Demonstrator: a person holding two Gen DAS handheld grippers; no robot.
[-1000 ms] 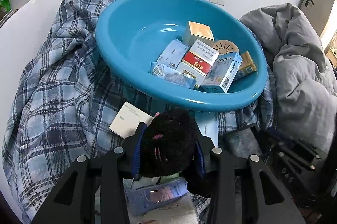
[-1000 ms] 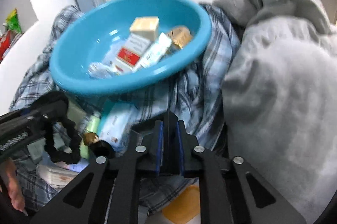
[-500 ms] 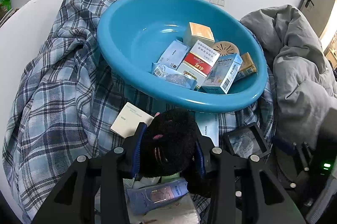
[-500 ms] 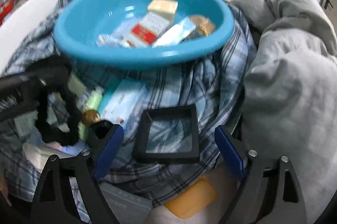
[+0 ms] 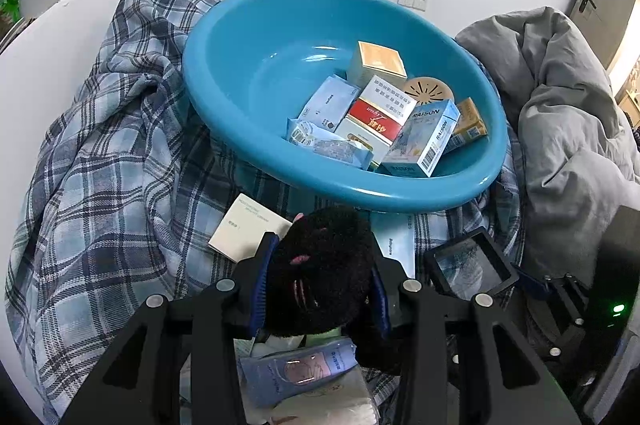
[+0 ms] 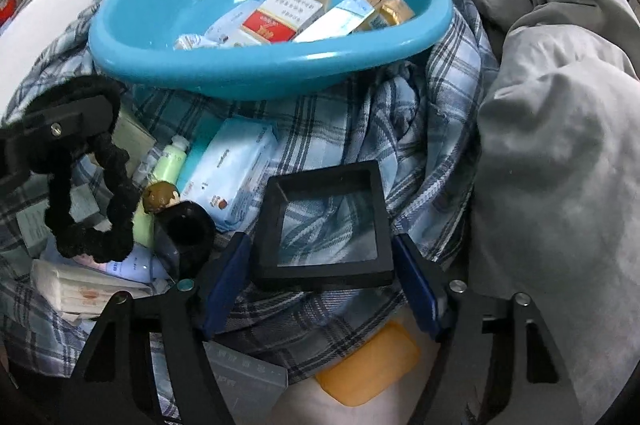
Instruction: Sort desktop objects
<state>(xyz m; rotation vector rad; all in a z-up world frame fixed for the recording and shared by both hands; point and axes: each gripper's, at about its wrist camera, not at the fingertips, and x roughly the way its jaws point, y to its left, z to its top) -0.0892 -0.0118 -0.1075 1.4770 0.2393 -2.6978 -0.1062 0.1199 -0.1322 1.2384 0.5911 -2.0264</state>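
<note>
A blue basin holding several small boxes rests on a plaid cloth; it also shows in the right wrist view. My left gripper is shut on a black fuzzy scrunchie, held just in front of the basin's near rim; the scrunchie hangs at the left of the right wrist view. My right gripper is open, its fingers on either side of a black square frame box lying on the cloth. That box also shows in the left wrist view.
A cream card, a light blue tissue pack, a green tube, a black round item and packets lie on the plaid cloth. A grey duvet rises at the right. An orange item lies in front.
My right gripper has opened from shut and moved forward around the black frame box. My left gripper has stayed shut on the scrunchie, nearly still.
</note>
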